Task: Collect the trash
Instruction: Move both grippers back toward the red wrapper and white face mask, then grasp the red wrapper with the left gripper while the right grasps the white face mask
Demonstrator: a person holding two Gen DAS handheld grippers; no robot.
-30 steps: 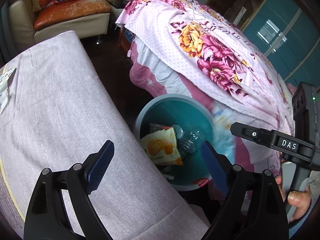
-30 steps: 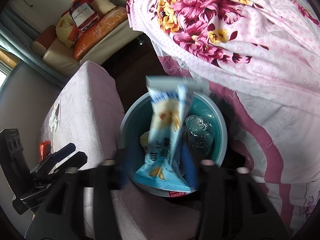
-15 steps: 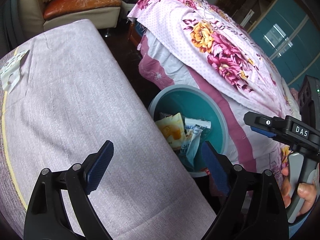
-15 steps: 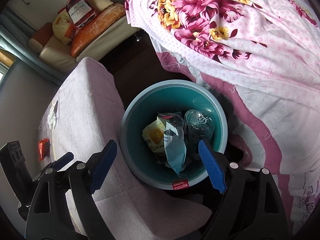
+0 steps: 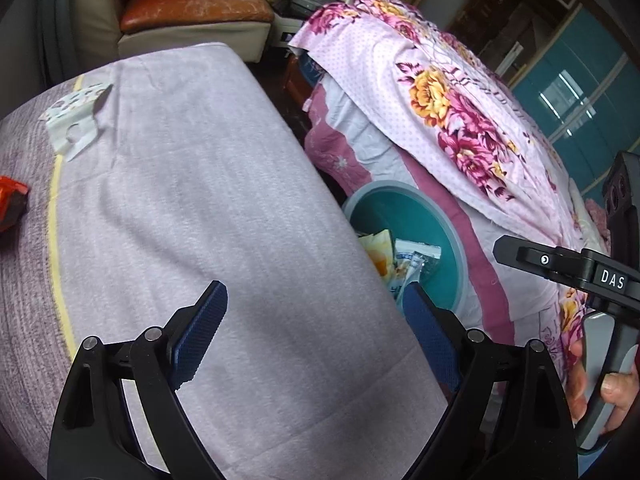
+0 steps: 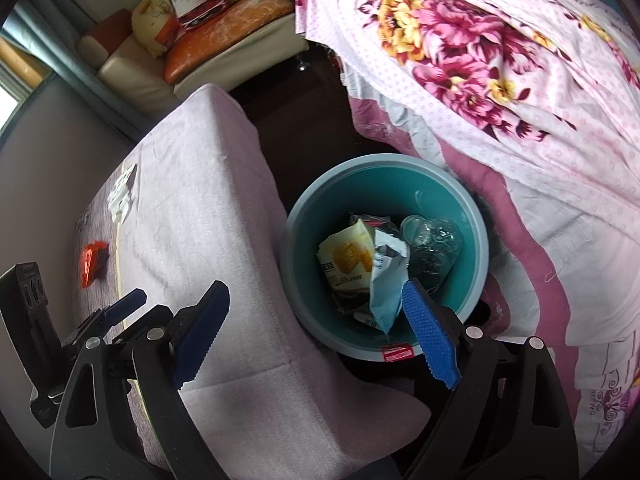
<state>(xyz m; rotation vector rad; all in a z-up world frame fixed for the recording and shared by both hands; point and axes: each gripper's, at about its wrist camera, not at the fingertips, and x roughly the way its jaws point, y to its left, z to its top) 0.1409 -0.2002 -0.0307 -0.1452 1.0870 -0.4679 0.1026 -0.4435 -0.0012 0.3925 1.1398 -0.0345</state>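
Note:
A teal bin stands on the floor between the pink-covered table and the bed; it also shows in the left wrist view. It holds a yellow snack packet, a light blue wrapper and a crushed clear bottle. My right gripper is open and empty above the bin's near rim. My left gripper is open and empty over the table. A red wrapper and a torn white wrapper lie on the table's far left; the right wrist view shows them too, the red one and the white one.
The pink cloth-covered table fills the left. A bed with a floral quilt rises on the right of the bin. A sofa with orange cushions stands at the back. Dark floor lies between table and bed.
My right gripper opened and dropped the light blue wrapper into the bin. My left gripper swung left over the table, bringing the red and white wrappers into view.

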